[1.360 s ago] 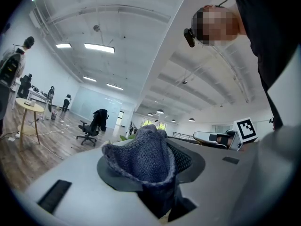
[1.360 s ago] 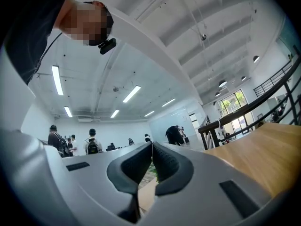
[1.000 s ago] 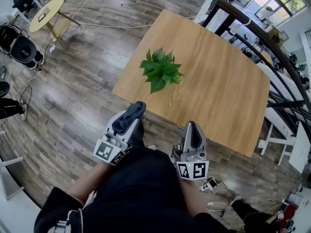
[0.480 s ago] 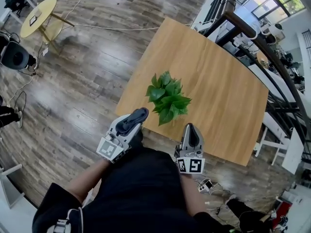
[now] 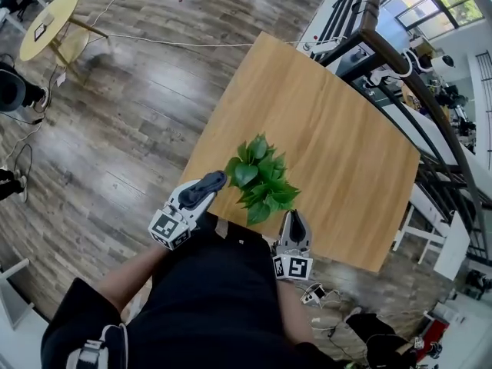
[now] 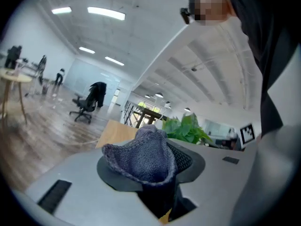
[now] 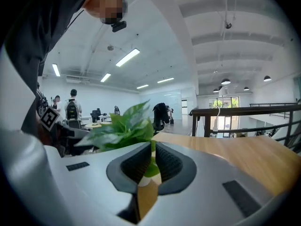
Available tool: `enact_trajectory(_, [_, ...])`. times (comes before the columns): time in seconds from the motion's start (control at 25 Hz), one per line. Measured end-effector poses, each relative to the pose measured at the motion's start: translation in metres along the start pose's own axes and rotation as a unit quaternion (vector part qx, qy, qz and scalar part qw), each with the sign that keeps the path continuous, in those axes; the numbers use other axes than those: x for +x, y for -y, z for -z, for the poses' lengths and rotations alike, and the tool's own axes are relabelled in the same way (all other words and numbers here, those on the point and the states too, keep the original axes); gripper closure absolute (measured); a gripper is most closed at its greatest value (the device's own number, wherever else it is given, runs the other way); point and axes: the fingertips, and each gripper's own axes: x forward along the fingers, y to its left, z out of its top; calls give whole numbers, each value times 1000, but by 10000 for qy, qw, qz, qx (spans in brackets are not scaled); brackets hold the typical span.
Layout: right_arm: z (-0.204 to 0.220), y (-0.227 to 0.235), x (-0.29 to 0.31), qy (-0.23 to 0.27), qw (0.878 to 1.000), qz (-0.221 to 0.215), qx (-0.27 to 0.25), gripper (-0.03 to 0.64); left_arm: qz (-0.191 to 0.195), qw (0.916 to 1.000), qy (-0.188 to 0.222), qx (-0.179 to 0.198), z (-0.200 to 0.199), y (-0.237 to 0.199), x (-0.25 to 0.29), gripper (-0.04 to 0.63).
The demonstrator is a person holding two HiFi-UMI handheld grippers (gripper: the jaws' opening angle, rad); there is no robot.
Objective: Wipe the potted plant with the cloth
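A green leafy potted plant [image 5: 260, 177] stands near the front edge of the wooden table [image 5: 330, 129]. My left gripper [image 5: 213, 180] sits just left of the leaves, shut on a dark grey knitted cloth [image 5: 201, 191] bunched over its jaws. In the left gripper view the cloth [image 6: 138, 155] fills the left gripper [image 6: 157, 166], with the plant [image 6: 186, 128] beyond it to the right. My right gripper [image 5: 293, 217] is at the table's front edge, just right of the plant, shut and holding nothing. The right gripper [image 7: 152, 160] points at the plant [image 7: 123, 126] from close by.
A dark metal railing [image 5: 419, 75] runs along the table's far right side. A round yellow side table [image 5: 50, 18] stands far left on the wood floor, with cables [image 5: 154, 41] across the floor. My dark clothing [image 5: 223, 298] fills the lower view.
Both grippers have moved forward and down toward the table. They now flank the plant, the left one close to the leaves. The cloth stays held.
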Motion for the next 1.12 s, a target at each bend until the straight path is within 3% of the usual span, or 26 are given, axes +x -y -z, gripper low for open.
enact_trajectory(0.04, [11, 6, 3, -131, 9999, -42, -53, 595, -63, 9998, 0, -198, 1, -7, 3, 419])
enact_trajectory(0.12, [34, 13, 11, -409, 9988, -258, -112, 592, -98, 9999, -28, -76, 8, -16, 10, 419])
enact_trajectory(0.16, [45, 13, 16, -543, 9975, -436, -138, 544, -112, 9999, -87, 54, 14, -20, 13, 419])
enact_trajectory(0.2, [55, 12, 22, -653, 9957, -637, -185, 415, -164, 9997, -145, 66, 19, -24, 16, 419])
enact_trajectory(0.24, [63, 8, 28, -743, 9932, -848, -276, 394, -263, 9994, -210, -11, 24, -31, 19, 419])
enact_trajectory(0.48, [96, -24, 65, -1211, 9674, -1933, -1105, 347, -935, 9916, -782, -423, 56, -81, 38, 419])
enact_trajectory(0.68, [120, -33, 86, -1329, 9567, -2308, -1172, 336, -328, 9941, -1026, -140, 77, -72, 73, 419])
enact_trajectory(0.84, [120, -34, 100, -1272, 9585, -2292, -1121, 333, 137, 9910, -1312, 222, 96, -65, 98, 419])
enact_trajectory(1.12, [111, -43, 105, -1262, 9551, -2444, -1098, 330, 407, 9873, -1503, 303, 107, -51, 119, 419])
